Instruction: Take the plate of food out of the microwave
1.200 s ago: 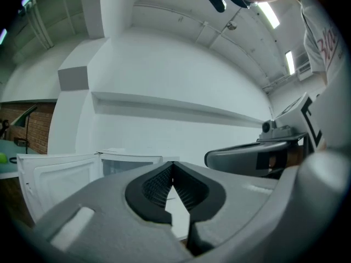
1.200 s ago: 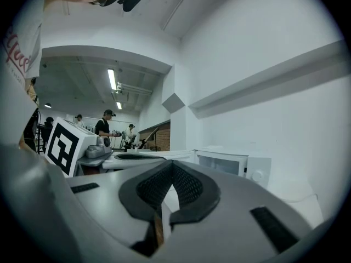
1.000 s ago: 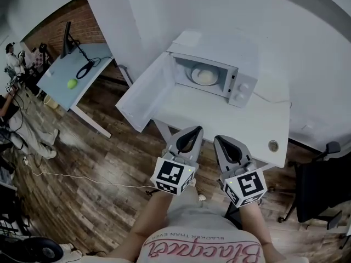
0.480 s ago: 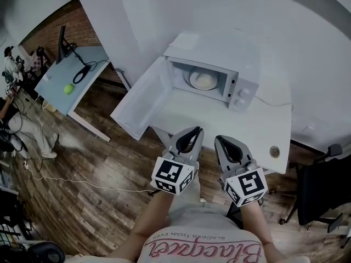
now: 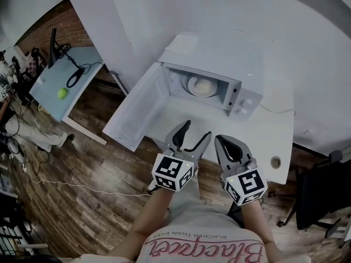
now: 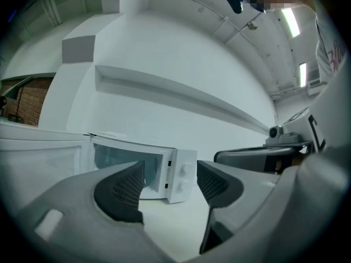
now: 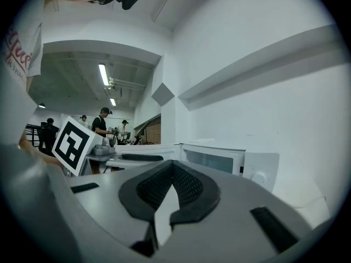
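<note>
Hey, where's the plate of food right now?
In the head view's upper middle, the plate of food sits inside the open microwave at the back of the white table.

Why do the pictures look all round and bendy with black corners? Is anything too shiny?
Head view: the wide lens bows the edges of the white table; the light is soft and even, and the plate of food in the microwave shows clearly. Left gripper view: black corners, a curved wall ledge, and the opening, empty left claw looms huge. Right gripper view: same round frame; the ceiling lights glare bright.
</note>
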The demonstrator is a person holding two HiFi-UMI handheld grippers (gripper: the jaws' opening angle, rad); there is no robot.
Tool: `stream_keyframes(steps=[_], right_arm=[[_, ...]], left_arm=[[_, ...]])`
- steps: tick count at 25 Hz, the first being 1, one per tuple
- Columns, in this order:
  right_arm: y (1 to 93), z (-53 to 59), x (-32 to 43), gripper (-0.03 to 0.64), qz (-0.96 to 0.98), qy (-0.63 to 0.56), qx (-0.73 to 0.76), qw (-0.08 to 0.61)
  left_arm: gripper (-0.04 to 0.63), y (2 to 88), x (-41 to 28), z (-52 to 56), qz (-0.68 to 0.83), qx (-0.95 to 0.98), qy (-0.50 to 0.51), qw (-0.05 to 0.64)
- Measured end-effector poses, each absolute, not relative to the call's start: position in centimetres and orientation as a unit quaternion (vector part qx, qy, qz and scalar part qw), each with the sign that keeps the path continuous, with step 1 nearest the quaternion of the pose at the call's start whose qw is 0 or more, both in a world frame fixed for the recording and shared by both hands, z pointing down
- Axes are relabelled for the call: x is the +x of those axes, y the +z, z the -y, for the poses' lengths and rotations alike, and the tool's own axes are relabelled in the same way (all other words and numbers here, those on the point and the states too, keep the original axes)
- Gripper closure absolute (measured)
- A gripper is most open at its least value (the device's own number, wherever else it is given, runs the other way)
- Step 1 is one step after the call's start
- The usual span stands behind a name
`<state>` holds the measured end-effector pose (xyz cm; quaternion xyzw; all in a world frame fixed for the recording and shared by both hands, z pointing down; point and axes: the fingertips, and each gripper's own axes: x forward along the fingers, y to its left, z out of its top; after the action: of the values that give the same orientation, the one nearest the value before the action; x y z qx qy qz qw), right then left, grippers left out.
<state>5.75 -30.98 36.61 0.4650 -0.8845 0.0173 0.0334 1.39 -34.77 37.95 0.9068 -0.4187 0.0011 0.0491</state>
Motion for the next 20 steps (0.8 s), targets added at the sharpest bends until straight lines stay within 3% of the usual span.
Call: stream_keyframes(steps=[8, 12, 15, 19, 20], right_arm=[[37.7, 36.3, 6.8, 0.606, 0.879, 0.034, 0.473, 0.044], [38.6, 38.8, 7.0, 0.606, 0.877, 0.051, 0.476, 0.045], [39.3, 40.4, 6.8, 0.606, 0.876, 0.061, 0.476, 0.049], [40.0, 42.9, 6.8, 0.606, 0.871, 0.072, 0.482, 0.052], [40.2, 43.5, 6.7, 0.606, 0.870, 0.074, 0.484, 0.053]], left_arm=[[0.314, 40.4, 2.6, 39.5, 0.388, 0.915, 0.024, 0.108], [0.319, 41.8, 3.1, 42.0, 0.376, 0.920, 0.029, 0.106], [0.388, 43.2, 3.2, 43.7, 0.377, 0.916, 0.039, 0.129], [0.413, 44.8, 2.8, 46.5, 0.391, 0.906, 0.041, 0.159], [0.458, 45.2, 2.6, 47.2, 0.396, 0.903, 0.041, 0.162]])
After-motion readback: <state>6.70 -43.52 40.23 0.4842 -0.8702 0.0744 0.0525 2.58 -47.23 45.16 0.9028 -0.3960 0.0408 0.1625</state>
